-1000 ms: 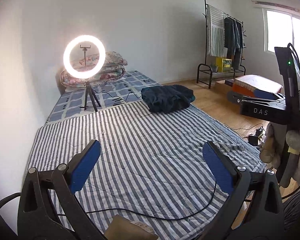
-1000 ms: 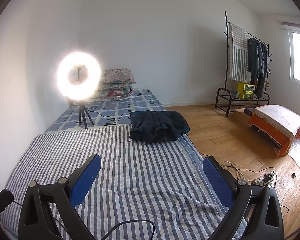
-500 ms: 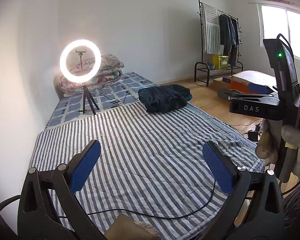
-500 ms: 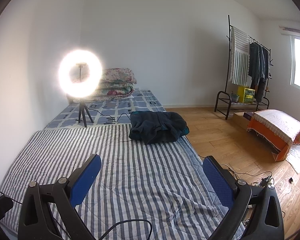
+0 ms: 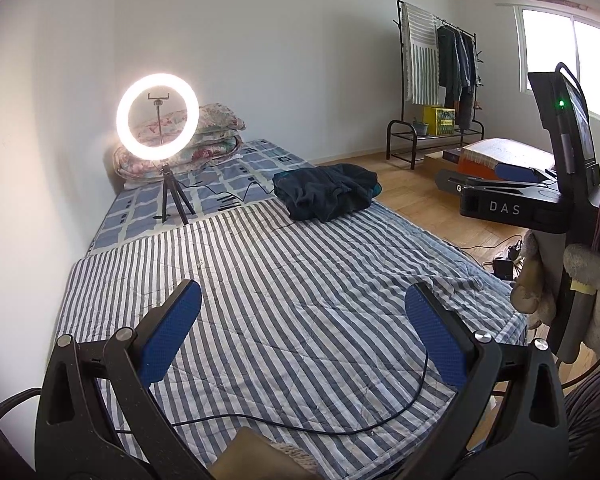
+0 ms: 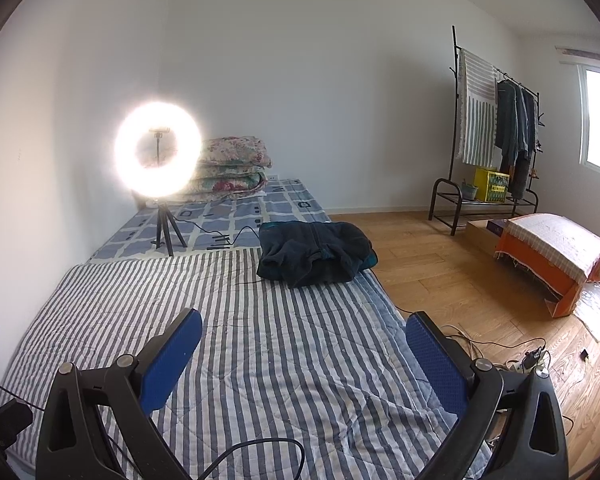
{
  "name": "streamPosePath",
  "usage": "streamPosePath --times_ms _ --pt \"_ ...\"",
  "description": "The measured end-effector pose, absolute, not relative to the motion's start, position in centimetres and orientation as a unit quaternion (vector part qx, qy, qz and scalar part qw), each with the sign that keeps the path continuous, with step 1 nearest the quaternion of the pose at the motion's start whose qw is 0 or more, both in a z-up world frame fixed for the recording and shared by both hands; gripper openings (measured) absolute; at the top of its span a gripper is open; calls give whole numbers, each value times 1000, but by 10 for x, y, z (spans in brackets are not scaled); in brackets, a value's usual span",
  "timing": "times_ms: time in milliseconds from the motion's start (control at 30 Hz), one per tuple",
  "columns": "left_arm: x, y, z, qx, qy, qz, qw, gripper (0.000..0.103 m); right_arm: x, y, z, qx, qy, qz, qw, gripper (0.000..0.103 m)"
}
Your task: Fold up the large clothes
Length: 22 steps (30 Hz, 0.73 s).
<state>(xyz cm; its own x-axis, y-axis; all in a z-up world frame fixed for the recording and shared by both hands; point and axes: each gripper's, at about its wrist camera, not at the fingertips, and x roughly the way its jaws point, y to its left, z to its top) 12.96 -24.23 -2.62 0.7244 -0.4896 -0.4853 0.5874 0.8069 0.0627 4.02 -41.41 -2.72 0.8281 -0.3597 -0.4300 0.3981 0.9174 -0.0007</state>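
A dark navy garment (image 5: 326, 194) (image 6: 314, 254) lies crumpled in a heap near the far right edge of the striped bed cover (image 5: 292, 292) (image 6: 260, 344). My left gripper (image 5: 302, 328) hovers open over the near part of the bed, nothing between its blue pads. My right gripper (image 6: 300, 354) is also open and empty, well short of the garment. In the left wrist view the right gripper's body marked DAS (image 5: 512, 206) shows at the right, held by a gloved hand (image 5: 592, 280).
A lit ring light on a tripod (image 5: 158, 120) (image 6: 158, 150) stands on the bed at the far left, before stacked floral quilts (image 6: 230, 170). A black cable (image 5: 340, 428) crosses the near bed. A clothes rack (image 6: 496, 132), an orange covered box (image 6: 552, 256) and floor cables (image 6: 532, 356) stand to the right.
Both views shifted slightly: the left camera swung a little, and the right gripper's body moved up and then back right in its view. The garment has not moved. Both grippers stayed open.
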Motion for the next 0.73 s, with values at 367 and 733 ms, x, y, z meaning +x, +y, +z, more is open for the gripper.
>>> streamPosePath --times_ms 367,733 --pt "130 -243 -28 106 230 -293 922 103 41 -417 -28 48 217 -196 955 103" --pt "128 -241 -28 104 213 -275 932 103 41 -418 -29 47 218 -194 955 103"
